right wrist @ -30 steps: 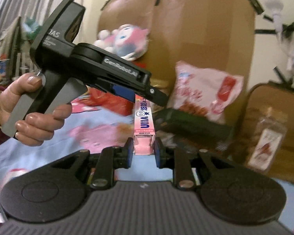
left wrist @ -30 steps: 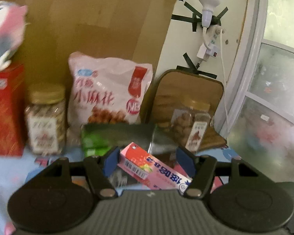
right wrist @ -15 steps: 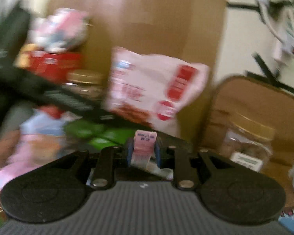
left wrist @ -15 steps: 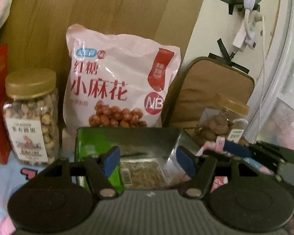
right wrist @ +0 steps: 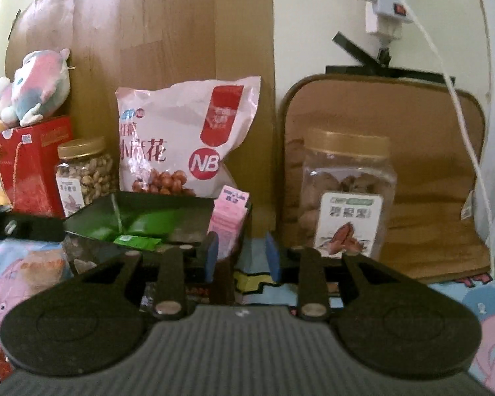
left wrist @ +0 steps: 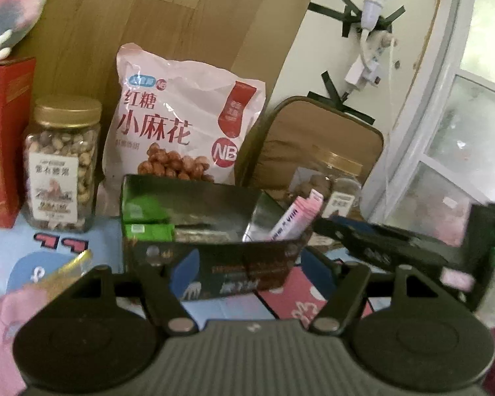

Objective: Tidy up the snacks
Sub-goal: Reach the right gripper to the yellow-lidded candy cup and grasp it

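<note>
Fingers of both grippers, left (left wrist: 249, 272) and right (right wrist: 242, 254), stand spread, empty. Pink pack (right wrist: 228, 222) leans inside the box's (left wrist: 214, 260) 3 o'clock corner, so that placement looks finished; next calls for picking another loose snack.

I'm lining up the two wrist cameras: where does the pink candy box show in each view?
Left wrist: the pink candy box leans in the right end of the dark tray, right of centre.
Right wrist: it stands at the tray's right end, just left of centre, beyond the open right gripper.
Shared landmark: the pink snack bag behind the tray.
</note>
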